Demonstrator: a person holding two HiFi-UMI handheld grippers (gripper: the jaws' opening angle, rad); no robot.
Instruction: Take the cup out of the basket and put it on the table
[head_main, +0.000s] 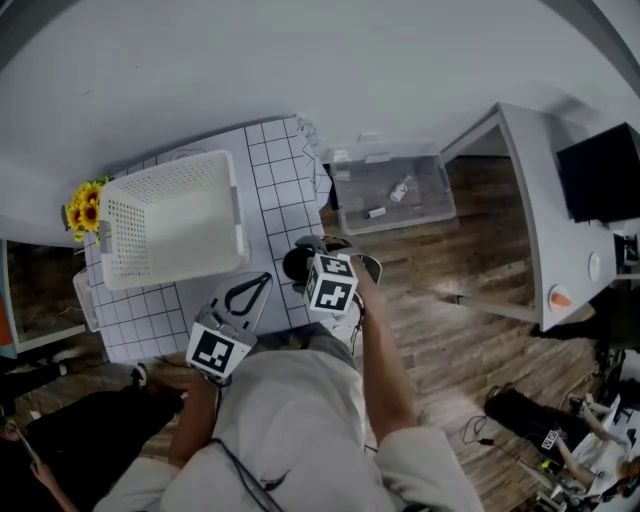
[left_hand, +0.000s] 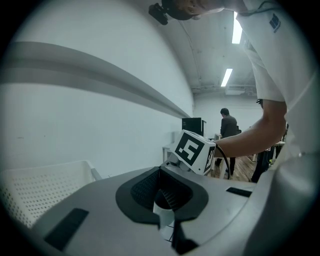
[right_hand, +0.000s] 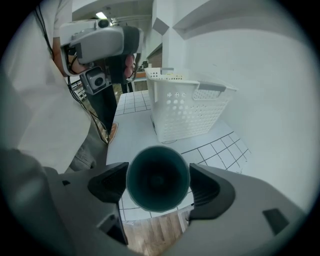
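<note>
The right gripper (right_hand: 158, 186) clamps the dark cup (right_hand: 158, 175) by its sides, lower centre of its view, outside the basket (right_hand: 187, 107), over the table (right_hand: 135, 129) edge. It looks light, stiff, smooth: likely to slip unless squeezed mid-wall. The left gripper (left_hand: 162, 199) is closed, empty

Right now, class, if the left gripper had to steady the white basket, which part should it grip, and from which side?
Probably the rim of the basket wall nearest the left gripper, coming down from above. The basket stands upright and open, and its perforated wall is thin, so one jaw fits inside, one outside. The jaws, together now, must open first.
</note>
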